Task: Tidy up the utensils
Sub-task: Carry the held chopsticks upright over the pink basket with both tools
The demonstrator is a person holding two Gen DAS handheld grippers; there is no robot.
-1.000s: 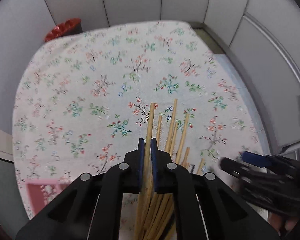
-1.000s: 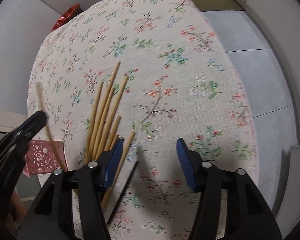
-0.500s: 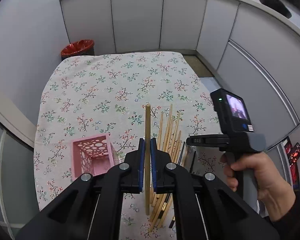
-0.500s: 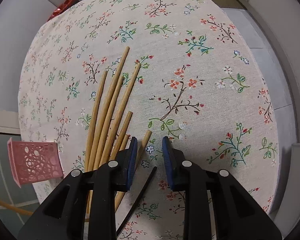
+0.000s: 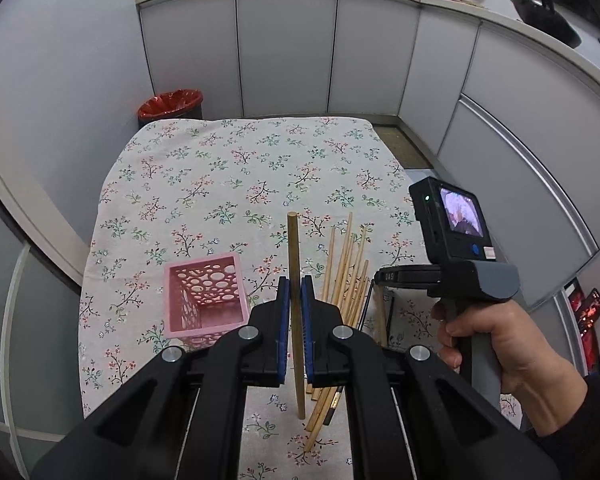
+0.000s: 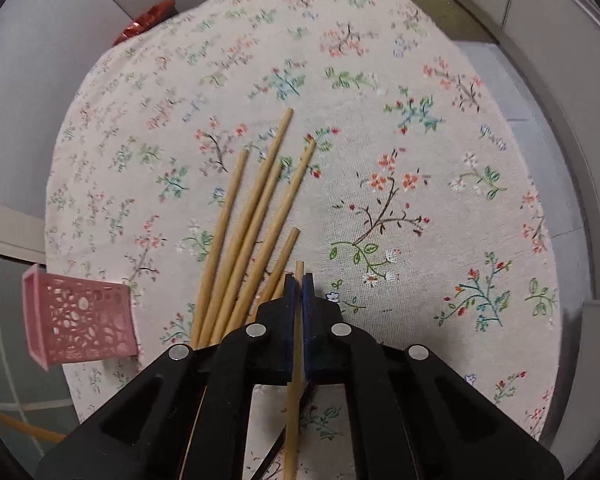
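Left gripper (image 5: 295, 300) is clamped on one wooden chopstick (image 5: 294, 280), blue pads pressed to both sides; the stick runs forward past the fingertips and back under the jaws, lifted clear of the floral tablecloth (image 5: 220, 168). Pink perforated basket (image 5: 204, 296) sits just left of this gripper, opening up. Pile of chopsticks (image 5: 346, 276) lies just right of it on the cloth, fanned out, with a dark stick among them.

Right gripper (image 6: 298, 292) is closed tight on another chopstick (image 6: 297, 360), its tip poking slightly past the pads; it is low at the near end of the pile (image 6: 252, 216), which spreads ahead and to its left. From this gripper the basket (image 6: 80, 320) is far left at the cloth's edge.

A hand (image 5: 500, 340) grips the right gripper's handle, with a small lit camera screen (image 5: 460, 216) on top. Faint letters on the black body, too small to read. Red bin (image 5: 170, 103) beyond the table's far left corner.
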